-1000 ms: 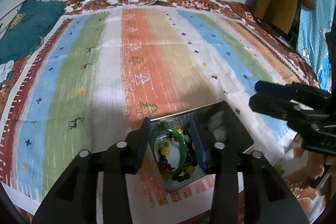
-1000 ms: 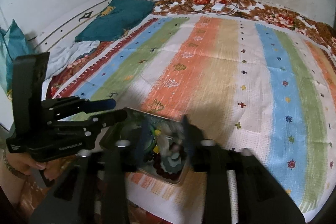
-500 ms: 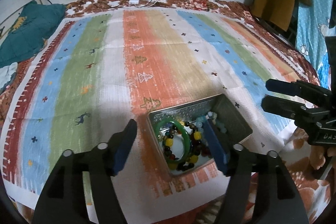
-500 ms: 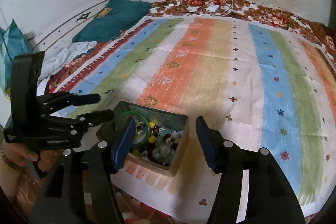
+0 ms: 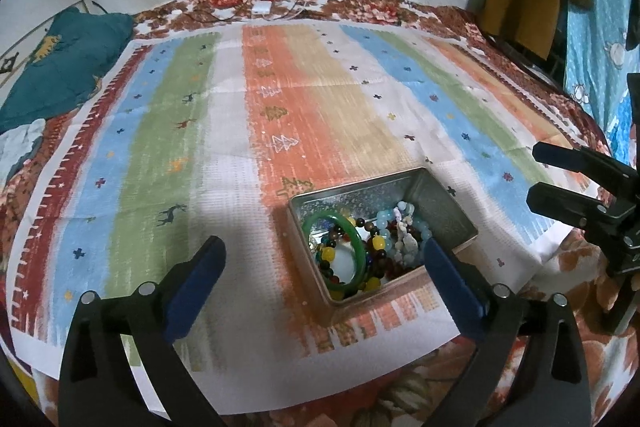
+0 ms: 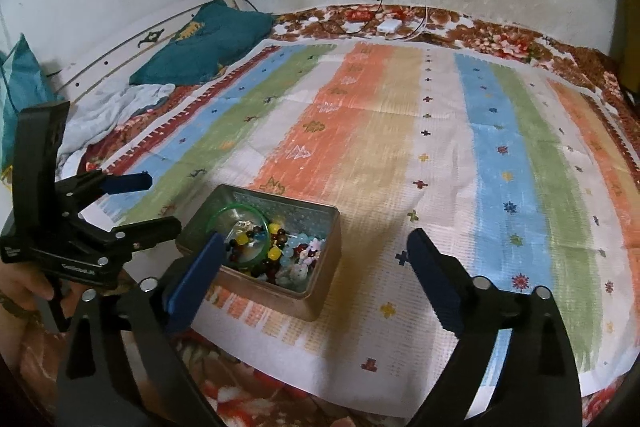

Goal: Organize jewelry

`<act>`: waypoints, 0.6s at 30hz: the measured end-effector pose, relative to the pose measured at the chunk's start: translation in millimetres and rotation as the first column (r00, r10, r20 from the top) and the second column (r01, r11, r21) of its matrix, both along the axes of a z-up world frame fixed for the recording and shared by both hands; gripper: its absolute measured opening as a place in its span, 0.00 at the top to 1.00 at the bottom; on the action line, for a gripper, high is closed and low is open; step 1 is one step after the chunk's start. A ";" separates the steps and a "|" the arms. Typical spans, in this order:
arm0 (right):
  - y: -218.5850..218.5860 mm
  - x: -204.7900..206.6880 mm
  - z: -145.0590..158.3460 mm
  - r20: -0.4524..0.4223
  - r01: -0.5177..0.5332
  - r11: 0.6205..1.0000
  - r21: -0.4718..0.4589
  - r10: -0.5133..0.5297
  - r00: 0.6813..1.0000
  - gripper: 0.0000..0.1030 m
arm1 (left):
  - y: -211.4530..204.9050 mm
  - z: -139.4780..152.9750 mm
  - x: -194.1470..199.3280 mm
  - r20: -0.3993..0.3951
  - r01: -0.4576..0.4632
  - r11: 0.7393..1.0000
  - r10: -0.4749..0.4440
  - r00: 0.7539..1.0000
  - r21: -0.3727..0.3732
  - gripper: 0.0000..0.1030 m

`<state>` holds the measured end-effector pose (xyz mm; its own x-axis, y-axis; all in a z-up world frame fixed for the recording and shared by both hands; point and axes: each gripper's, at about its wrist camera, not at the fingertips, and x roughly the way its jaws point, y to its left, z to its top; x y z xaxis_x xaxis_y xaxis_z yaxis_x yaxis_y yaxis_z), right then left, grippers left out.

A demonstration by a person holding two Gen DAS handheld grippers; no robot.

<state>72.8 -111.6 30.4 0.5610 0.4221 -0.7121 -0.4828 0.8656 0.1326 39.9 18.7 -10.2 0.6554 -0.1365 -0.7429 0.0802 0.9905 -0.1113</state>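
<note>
One open metal tin (image 5: 440, 195) sits on the striped cloth (image 5: 248, 131) over the bed, heaped with bead bracelets (image 5: 376, 247) too tangled to count and one green bangle (image 5: 356, 239). It lies just ahead of the left claw (image 5: 324, 259) and ahead-left of the right claw (image 6: 316, 251). Both claws have just been opening and stand wide, holding nothing.
</note>
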 end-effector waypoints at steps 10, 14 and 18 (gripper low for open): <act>-2.3 -17.6 4.0 0.038 -0.022 1.000 0.015 0.021 0.999 0.05 | -10.1 3.5 -18.4 0.032 0.032 0.999 -0.033 0.999 0.019 0.06; -4.0 -23.3 6.7 0.052 -0.026 0.999 0.030 0.024 0.998 0.05 | -8.5 8.5 -25.5 0.067 -0.018 0.999 0.015 0.998 0.044 0.06; -1.7 -27.8 6.2 0.059 -0.038 0.999 0.028 0.037 0.998 0.05 | -3.0 12.0 -30.8 0.078 -0.038 0.999 0.036 0.996 0.023 0.06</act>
<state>45.0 -113.3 36.6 0.5847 0.4635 -0.6658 -0.5225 0.8430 0.1281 9.1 15.7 1.9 0.7154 -0.0935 -0.6924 0.0512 0.9954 -0.0815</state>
